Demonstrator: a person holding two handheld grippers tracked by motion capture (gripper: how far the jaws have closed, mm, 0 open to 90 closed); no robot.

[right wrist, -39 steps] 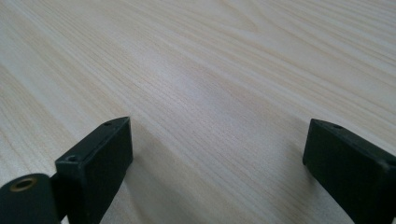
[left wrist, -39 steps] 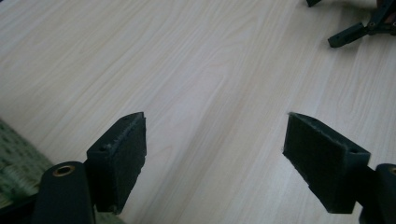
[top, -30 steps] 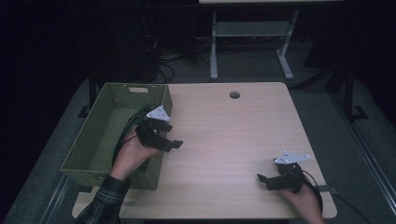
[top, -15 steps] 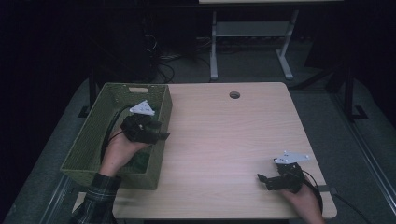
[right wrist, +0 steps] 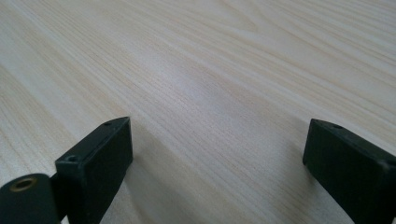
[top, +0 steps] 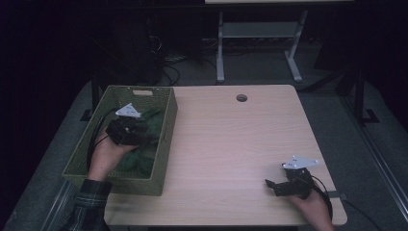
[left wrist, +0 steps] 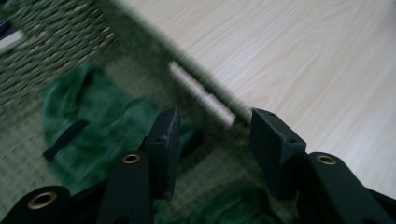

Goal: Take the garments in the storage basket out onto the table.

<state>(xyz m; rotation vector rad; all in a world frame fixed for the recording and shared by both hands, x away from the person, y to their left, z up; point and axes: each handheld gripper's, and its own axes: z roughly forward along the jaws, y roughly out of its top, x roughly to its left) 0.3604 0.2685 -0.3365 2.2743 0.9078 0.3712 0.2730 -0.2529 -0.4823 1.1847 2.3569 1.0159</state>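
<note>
Left tongs (top: 137, 132) inside green basket (top: 166, 125)

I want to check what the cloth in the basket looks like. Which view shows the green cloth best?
The left gripper view: the green cloth lies close, folds visible, just beyond the left hand-held gripper. The high view shows it small, dark and partly covered. The right gripper view looks at the table.

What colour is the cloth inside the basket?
Dark green; the cloth shows best in the left gripper view.
</note>
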